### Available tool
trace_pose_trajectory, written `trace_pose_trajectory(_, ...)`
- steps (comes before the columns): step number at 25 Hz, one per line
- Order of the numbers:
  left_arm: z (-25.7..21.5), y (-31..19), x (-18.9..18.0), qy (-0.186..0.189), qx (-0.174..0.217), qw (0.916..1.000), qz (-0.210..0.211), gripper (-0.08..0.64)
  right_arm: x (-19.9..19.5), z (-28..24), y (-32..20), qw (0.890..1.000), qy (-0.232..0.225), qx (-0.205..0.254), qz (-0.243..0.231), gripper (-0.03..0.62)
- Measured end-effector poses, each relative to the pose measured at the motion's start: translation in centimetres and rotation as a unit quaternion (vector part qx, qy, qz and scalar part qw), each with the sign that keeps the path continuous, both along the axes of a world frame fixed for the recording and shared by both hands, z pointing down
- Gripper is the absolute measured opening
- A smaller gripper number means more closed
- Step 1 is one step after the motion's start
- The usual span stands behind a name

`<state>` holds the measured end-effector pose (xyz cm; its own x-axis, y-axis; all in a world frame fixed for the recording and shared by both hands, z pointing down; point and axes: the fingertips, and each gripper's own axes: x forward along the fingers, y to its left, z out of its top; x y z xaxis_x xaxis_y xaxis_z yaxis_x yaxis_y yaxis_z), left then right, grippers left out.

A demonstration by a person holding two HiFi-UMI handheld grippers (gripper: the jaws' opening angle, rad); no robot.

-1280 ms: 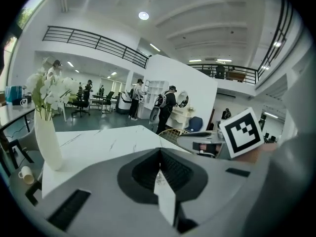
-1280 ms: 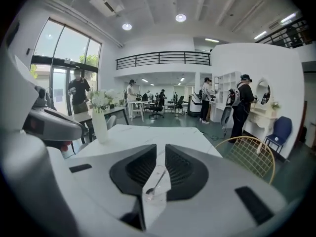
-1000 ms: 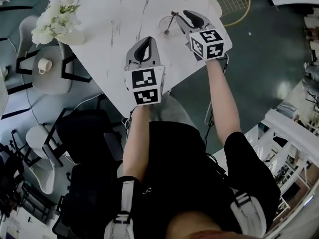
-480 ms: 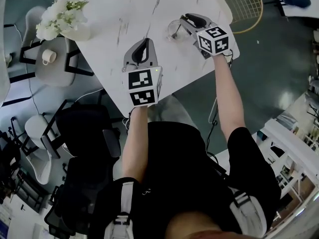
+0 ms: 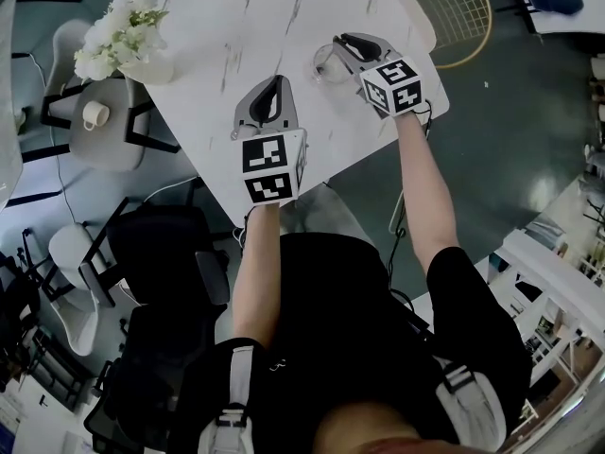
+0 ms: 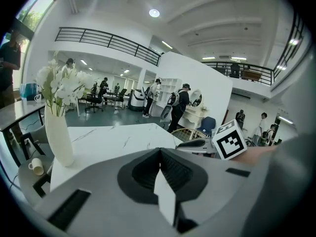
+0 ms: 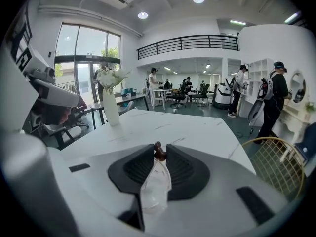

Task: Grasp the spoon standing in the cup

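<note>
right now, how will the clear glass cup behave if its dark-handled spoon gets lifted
The clear glass cup looks small, so it may tip or slide on the smooth white table if the dark-handled spoon drags its rim. As glass, likely fragile. The right gripper is closing its jaws on the spoon.

The spoon (image 7: pixel 159 152) stands upright in the cup (image 5: pixel 324 64). Only the top end of its handle shows: a small, dark brownish, knobbly tip. It rises between the jaw tips of the right hand-held gripper (image 5: pixel 340 45), whose jaws are closing on it. The tip fills the narrow gap there and looks to touch both pads. The cup is a clear glass one, upright on the white marbled surface (image 5: pixel 236 26). It sits directly under that hand-held gripper's jaw tips. In the right gripper view it shows as a pale, see-through shape in the slot below the spoon's tip. The spoon's bowl cannot be made out.
</note>
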<state>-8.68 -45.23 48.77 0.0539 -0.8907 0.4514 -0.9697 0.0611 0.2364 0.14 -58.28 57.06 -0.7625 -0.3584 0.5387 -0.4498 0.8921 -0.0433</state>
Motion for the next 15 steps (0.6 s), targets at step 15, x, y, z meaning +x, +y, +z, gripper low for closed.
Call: trace_pose_trajectory(15, -2.5, 1.6, -1.7, -0.001, 0.038, 0.9991, 0.016, 0.014, 0.2, -8.2, 3.2, 0.993, -0.078, 0.069, 0.056, 0.037)
